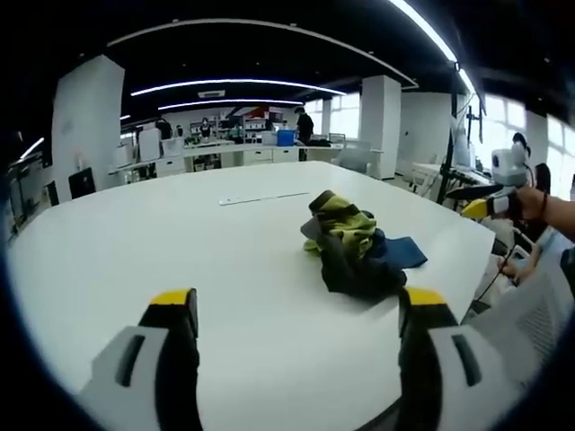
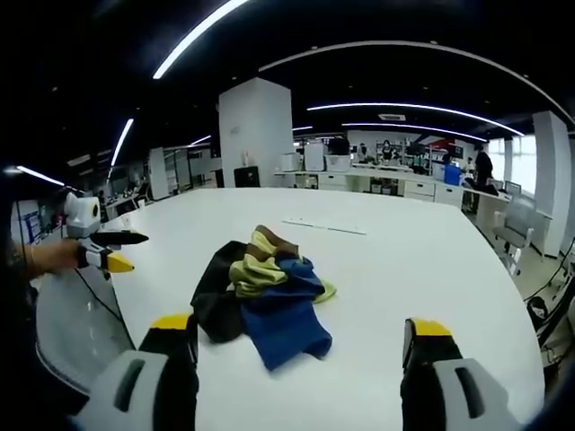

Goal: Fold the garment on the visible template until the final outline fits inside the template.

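Left gripper view: the left gripper (image 1: 296, 314), two grey jaws with yellow-and-black tips, stands wide and holds nothing, raised over the broad white table (image 1: 135, 242). The crumpled black, yellow-green and blue fabric garment (image 1: 355, 242) lies in a heap at one o'clock, well apart. No fold looks started; I cannot make out a template outline.

Right gripper view: the right gripper (image 2: 301, 328) is likewise wide and empty, with the garment (image 2: 265, 292) near, at eleven o'clock. The other gripper (image 2: 112, 251) hovers at nine o'clock in a hand, its tips seemingly nearly together.
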The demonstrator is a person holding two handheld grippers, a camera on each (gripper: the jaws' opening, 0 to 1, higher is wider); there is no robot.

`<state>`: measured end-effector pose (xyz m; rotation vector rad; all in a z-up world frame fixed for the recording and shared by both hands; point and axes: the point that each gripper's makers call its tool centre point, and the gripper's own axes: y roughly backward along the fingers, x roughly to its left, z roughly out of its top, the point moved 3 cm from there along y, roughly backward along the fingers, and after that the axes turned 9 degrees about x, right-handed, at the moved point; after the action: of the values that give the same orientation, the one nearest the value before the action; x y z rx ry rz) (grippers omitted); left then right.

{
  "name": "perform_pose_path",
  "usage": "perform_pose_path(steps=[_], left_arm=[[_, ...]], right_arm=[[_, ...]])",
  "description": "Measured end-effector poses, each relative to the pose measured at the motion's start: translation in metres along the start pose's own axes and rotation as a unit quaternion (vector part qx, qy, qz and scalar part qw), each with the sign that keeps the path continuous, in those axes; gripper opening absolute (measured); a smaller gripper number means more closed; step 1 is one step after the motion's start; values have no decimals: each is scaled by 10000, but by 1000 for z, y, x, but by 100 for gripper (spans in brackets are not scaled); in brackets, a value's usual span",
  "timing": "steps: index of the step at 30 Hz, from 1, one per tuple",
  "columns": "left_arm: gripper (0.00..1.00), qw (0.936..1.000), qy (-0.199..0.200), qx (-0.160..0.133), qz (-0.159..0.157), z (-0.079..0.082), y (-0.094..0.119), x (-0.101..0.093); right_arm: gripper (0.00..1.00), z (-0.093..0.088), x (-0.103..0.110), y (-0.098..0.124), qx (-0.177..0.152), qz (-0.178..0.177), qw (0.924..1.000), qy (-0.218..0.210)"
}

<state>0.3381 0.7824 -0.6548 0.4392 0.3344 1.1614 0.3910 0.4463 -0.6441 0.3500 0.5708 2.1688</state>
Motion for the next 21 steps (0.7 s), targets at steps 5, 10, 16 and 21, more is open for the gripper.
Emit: perform_pose_path(steps=[5, 10, 16, 21], left_arm=[[79, 9995, -184, -58, -248, 20, -9, -10], [71, 9990, -142, -89, -418, 36, -22, -17], [61, 9982, -100, -164, -576, 53, -41, -20], [54, 9985, -55, -129, -531, 60, -55, -14]], right_arm=[[88, 8, 1, -5, -21, 176, 9998, 118], [76, 19, 1, -17, 7, 407, 9989, 219], [64, 28, 2, -32, 86, 669, 9972, 330], [56, 29, 2, -47, 189, 817, 9957, 389]])
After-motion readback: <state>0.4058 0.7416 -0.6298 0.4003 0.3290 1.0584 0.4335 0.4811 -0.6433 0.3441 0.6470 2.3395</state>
